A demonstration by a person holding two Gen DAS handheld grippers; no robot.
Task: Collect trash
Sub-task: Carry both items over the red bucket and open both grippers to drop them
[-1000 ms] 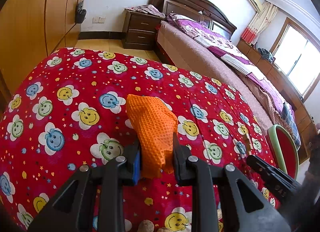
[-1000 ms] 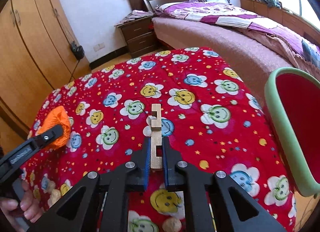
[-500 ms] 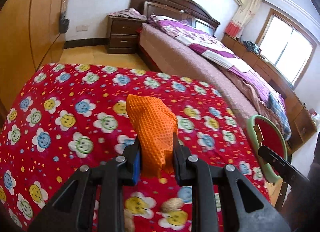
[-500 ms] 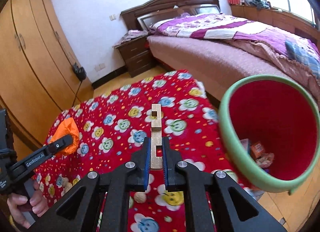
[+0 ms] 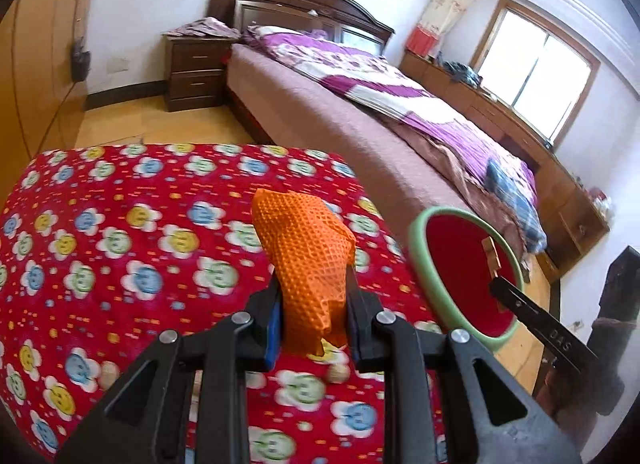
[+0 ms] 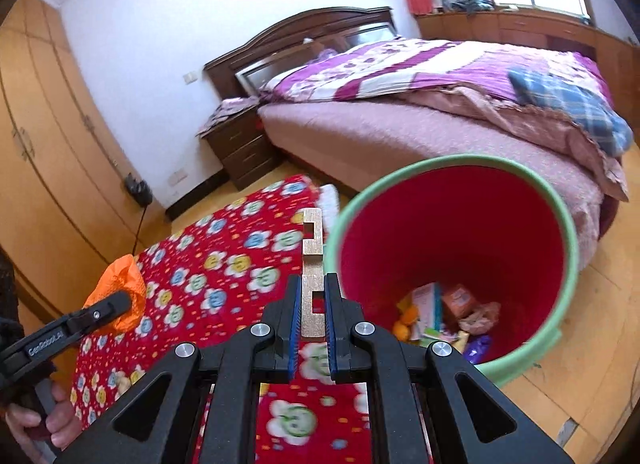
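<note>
The left gripper pinched a crumpled orange waffle-textured cloth above the red flowered surface. Right of it, the right gripper clamped a notched, pale wooden strip beside the green-rimmed red bin.

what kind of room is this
A home bedroom, most likely: a large bed with a dark wooden headboard and purple floral quilt, a dark wooden nightstand, and tall wooden wardrobe doors along the wall.
</note>
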